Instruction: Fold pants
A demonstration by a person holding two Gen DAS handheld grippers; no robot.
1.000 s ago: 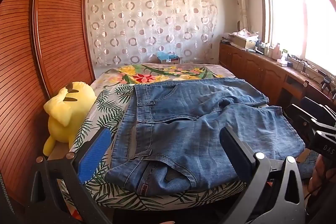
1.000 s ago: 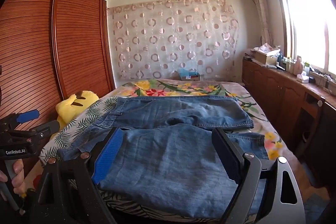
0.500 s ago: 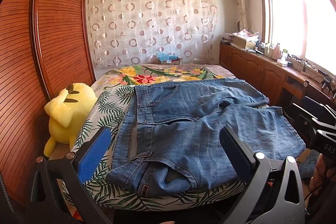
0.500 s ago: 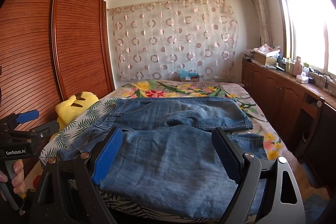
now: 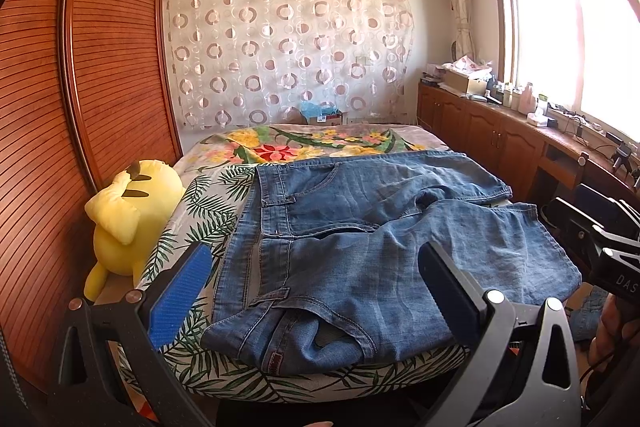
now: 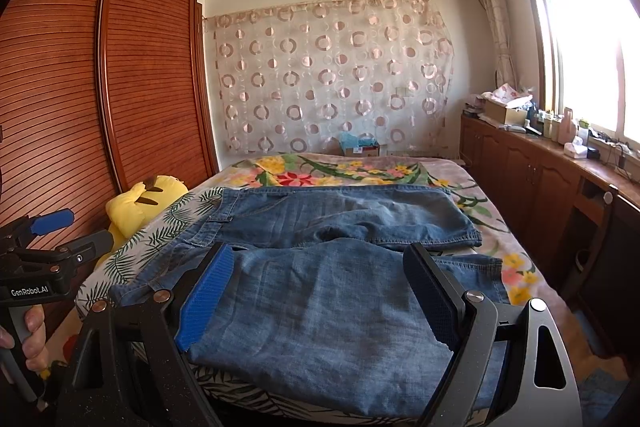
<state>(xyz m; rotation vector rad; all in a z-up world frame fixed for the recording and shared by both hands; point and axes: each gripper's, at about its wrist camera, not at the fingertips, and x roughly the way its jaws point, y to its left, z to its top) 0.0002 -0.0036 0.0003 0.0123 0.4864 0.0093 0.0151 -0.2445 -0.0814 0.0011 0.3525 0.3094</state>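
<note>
Bright daylight, blown-out window (image 5: 592, 39) glare, fisheye-bent edges, sharp focus

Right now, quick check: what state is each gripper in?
Left gripper: open, holding nothing, in front of the jeans.
Right gripper: open, holding nothing, in front of the near leg.

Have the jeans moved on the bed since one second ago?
No. In the left wrist view the jeans lie in the same place as before: the waistband sits equally near the yellow plush toy, and the folds are unchanged.
</note>
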